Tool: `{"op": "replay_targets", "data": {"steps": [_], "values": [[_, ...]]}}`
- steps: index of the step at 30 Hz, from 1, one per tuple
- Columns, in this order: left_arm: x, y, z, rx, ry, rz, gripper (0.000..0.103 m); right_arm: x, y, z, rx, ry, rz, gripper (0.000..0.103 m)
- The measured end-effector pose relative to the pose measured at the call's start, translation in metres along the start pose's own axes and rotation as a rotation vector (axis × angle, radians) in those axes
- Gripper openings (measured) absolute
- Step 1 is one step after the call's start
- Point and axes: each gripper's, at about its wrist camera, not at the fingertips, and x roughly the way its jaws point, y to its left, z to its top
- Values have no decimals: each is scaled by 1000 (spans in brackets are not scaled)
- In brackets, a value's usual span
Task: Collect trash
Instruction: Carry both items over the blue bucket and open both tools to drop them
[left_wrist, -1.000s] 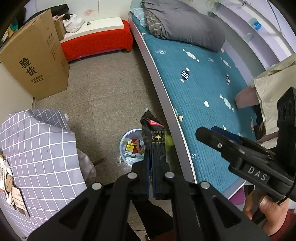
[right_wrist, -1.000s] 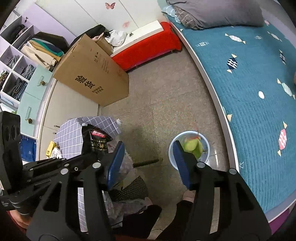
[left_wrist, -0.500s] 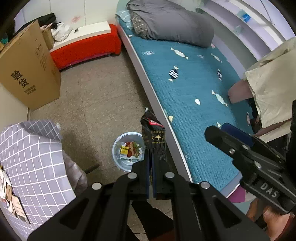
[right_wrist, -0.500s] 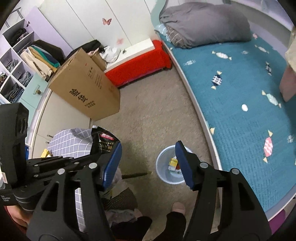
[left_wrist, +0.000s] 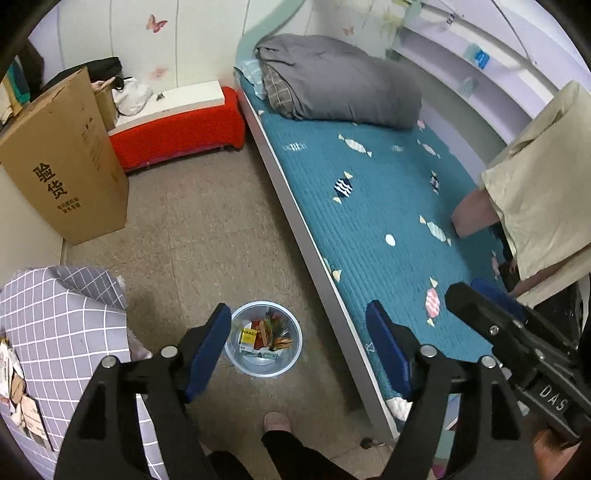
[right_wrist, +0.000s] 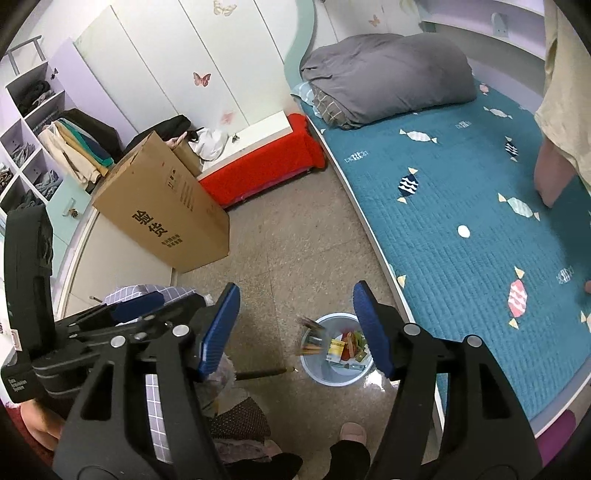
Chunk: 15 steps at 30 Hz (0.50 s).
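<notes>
The left gripper (left_wrist: 299, 334) is hanging with its blue pads spread wide and nothing between them, the trash bin (left_wrist: 263, 343) sitting on the floor directly beneath the gap. A blurred wrapper (right_wrist: 311, 338) is showing at the bin's (right_wrist: 338, 349) rim — just left of the right gripper's fingers. The right gripper (right_wrist: 295, 332) is likewise gaping empty, above the floor beside the bed (right_wrist: 461, 229).
</notes>
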Motion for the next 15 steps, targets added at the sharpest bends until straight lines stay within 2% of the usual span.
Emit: {"op": "replay_targets", "data": {"steps": [4,15], "values": [[-19,4,-7,-12,-64,4,74,-6,8,-4,-28,-12,9,64],[-72,22,-30,-63,-211,87,74,-25,51,-13,-160,-66,46,65]]}}
